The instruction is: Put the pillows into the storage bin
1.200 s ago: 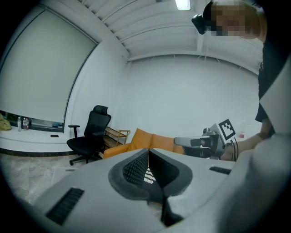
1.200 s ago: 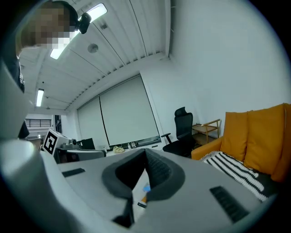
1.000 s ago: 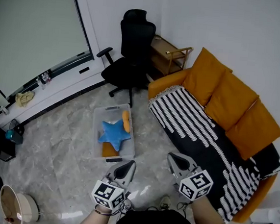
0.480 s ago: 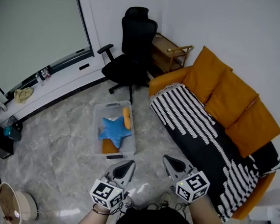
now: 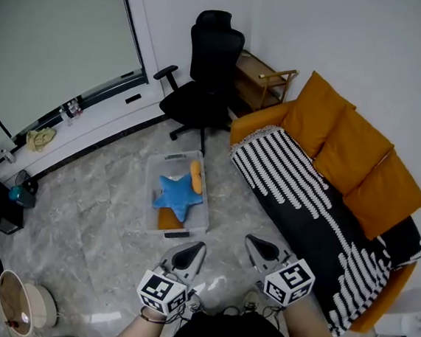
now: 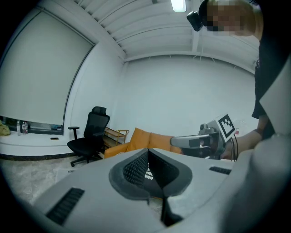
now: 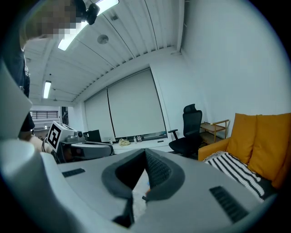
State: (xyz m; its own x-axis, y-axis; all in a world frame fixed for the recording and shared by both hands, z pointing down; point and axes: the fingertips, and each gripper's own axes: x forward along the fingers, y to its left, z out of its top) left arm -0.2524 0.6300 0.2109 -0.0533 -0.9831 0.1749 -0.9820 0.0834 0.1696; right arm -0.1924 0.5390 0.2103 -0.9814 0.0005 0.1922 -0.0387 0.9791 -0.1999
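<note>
Grey marble floor (image 5: pixel 95 212), white walls, orange sofa (image 5: pixel 259 121) on the right. Clear storage bin (image 5: pixel 151 195) on the floor near the sofa's front edge, long axis toward the office chair (image 5: pixel 203 89), holding a blue star pillow (image 5: pixel 176 195) and an orange pillow (image 5: pixel 195 177). Left gripper (image 5: pixel 200 247) and right gripper (image 5: pixel 251 242): jaws closed, empty.

Clear storage bin (image 5: pixel 168 164) on floor w/ blue star pillow (image 5: pixel 178 196) lying flat, orange pillow (image 5: pixel 195 177) beside; poss. another underneath.
</note>
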